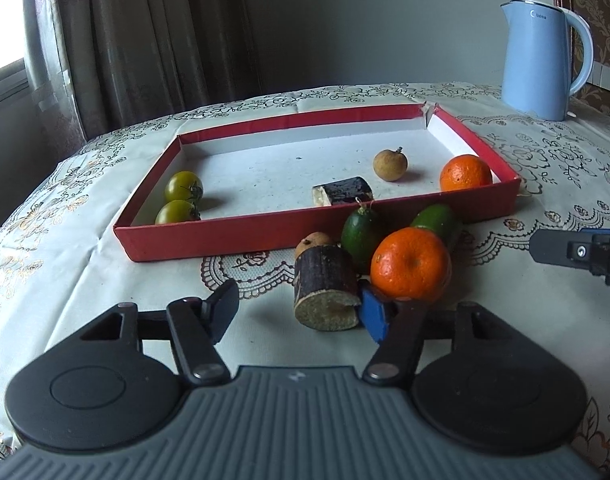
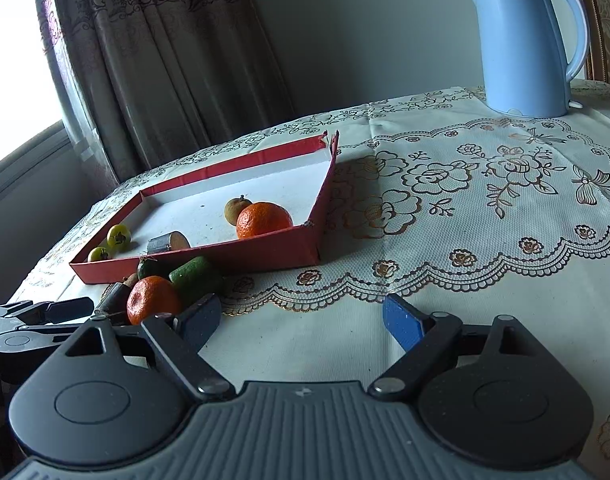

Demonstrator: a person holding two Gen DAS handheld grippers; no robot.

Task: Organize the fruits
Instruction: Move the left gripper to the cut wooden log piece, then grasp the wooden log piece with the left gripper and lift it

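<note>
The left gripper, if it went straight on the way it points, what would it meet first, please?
Most likely the sugarcane piece lying between the fingers of the left gripper, with the orange beside its blue pad; depth is hard to judge.

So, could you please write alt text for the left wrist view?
The left gripper brackets a sugarcane piece lying before a red tray, beside an orange, with its left pad clear of the cane. The tray holds two green tomatoes, another orange and a longan.
</note>
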